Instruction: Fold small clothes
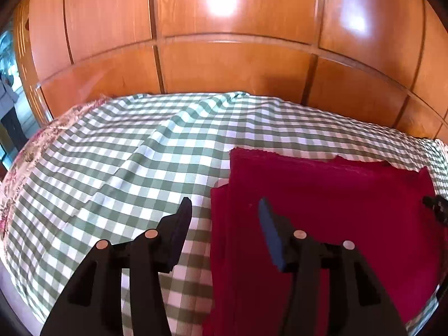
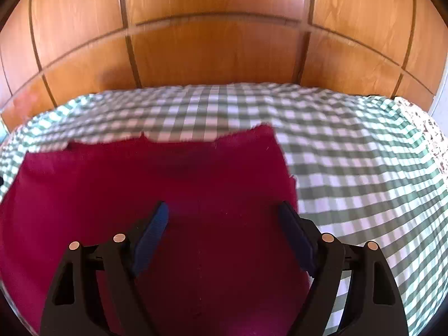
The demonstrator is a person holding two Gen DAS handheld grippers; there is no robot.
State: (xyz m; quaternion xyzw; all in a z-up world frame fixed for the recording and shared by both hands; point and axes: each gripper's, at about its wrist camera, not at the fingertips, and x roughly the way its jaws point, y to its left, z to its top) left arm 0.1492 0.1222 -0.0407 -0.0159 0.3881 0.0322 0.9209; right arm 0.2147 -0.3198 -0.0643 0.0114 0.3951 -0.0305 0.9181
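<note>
A dark red cloth [image 1: 322, 210] lies folded flat in layers on the green-and-white checked cover [image 1: 126, 168]. My left gripper [image 1: 225, 203] hovers over the cloth's left edge, open, with nothing between its blue pads; one finger is over the checks, the other over the red cloth. In the right wrist view the same red cloth [image 2: 140, 182] fills the left and middle. My right gripper [image 2: 224, 208] stands wide open above the cloth's right part, with only the flat cloth showing below the gap. A black tip of the right gripper [image 1: 435, 210] shows at the left wrist view's right edge.
A glossy wooden panelled wall [image 1: 224, 56] rises right behind the covered surface. A floral fabric [image 1: 16, 173] runs along the left edge under the checked cover, and floral fabric [image 2: 428, 128] shows at the far right too. Bare checked cover [image 2: 364, 182] stretches right of the cloth.
</note>
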